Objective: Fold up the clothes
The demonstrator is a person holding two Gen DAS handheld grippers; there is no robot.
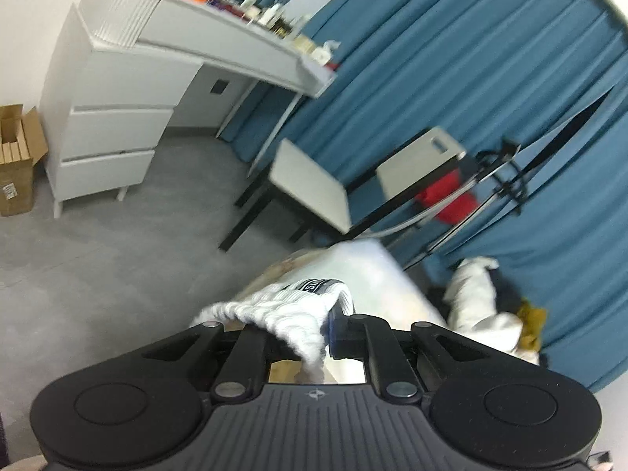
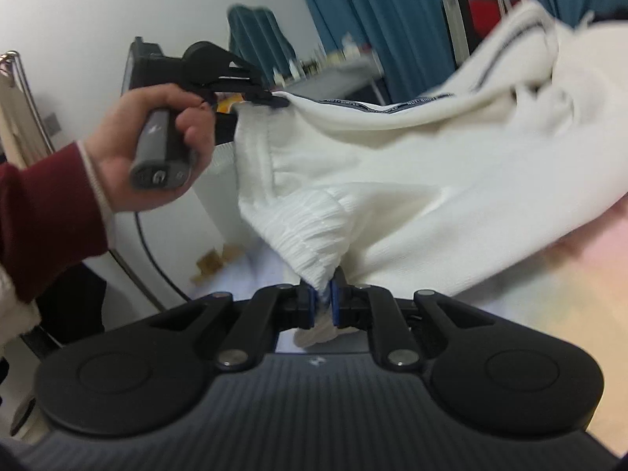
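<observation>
Pinching white garment [image 2: 412, 196] ribbed edges

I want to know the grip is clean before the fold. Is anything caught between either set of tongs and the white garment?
Nothing visible. The right tongs pinch the white garment's ribbed edge directly, and the left tongs clamp its dark-striped edge.

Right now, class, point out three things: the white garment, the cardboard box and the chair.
garment [image 2: 431, 180]: right wrist view, on its smooth middle panel.
cardboard box [image 1: 15, 172]: left wrist view, on its front side.
chair [image 1: 310, 184]: left wrist view, on its pale seat.
</observation>
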